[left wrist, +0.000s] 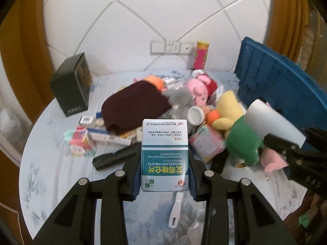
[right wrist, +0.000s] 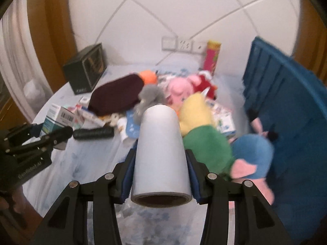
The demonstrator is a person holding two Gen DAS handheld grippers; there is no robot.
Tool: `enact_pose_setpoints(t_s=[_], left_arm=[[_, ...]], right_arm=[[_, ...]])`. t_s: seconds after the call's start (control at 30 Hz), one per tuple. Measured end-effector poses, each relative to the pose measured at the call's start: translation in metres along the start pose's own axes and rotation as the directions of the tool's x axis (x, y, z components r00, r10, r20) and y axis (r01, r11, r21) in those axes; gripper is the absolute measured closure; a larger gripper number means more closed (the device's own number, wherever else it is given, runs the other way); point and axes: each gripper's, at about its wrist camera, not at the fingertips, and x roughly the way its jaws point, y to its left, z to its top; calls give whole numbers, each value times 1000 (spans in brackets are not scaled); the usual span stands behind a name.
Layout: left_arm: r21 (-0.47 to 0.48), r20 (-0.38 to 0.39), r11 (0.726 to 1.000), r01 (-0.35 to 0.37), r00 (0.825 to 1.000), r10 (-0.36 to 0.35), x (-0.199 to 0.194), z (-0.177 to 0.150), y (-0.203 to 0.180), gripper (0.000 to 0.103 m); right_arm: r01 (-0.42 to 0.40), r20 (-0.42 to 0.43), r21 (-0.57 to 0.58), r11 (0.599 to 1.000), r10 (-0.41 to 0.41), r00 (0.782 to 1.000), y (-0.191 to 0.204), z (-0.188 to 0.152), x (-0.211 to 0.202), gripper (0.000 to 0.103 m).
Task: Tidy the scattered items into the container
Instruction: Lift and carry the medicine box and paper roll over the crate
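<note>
Grippers clamp medicine box (left wrist: 164, 155) and roll (right wrist: 161, 159).

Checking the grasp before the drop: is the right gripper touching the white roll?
Touching. The right wrist view shows the right gripper with both blue pads pressed against the sides of the white roll, which is lifted above the table.

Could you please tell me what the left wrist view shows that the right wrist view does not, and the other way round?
Only the left wrist view shows the white scoop lying on the table below the left tool, which grips the tablet box. Only the right wrist view shows the blue plush and the open core of the white roll held in the right tool. Both show the blue crate and the black box.
</note>
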Motion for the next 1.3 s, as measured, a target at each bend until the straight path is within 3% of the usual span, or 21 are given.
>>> enact_pose_setpoints(t_s=[0.33, 0.47, 0.7, 0.87, 1.07, 1.3], left_arm=[[68, 90, 997, 46, 995, -52, -21, 43, -66, 67], [92, 139, 994, 64, 987, -77, -30, 69, -115, 67], [148, 208, 981, 125, 966, -154, -44, 118, -223, 67], [208, 176, 960, 188, 958, -226, -42, 147, -314, 67], [287, 120, 932, 222, 957, -265, -35, 164, -406, 67], [340, 84, 913, 226, 959, -269, -23, 166, -460, 67]], right_arm=[[83, 111, 37, 996, -87, 990, -51, 23, -61, 58], [111, 175, 48, 993, -118, 977, -91, 32, -92, 58], [188, 289, 82, 979, -204, 936, -189, 36, -160, 58], [255, 305, 140, 957, -287, 908, -277, 28, -194, 58], [276, 281, 211, 938, -328, 902, -352, 11, -204, 57], [270, 256, 272, 924, -340, 905, -411, -10, -209, 57]])
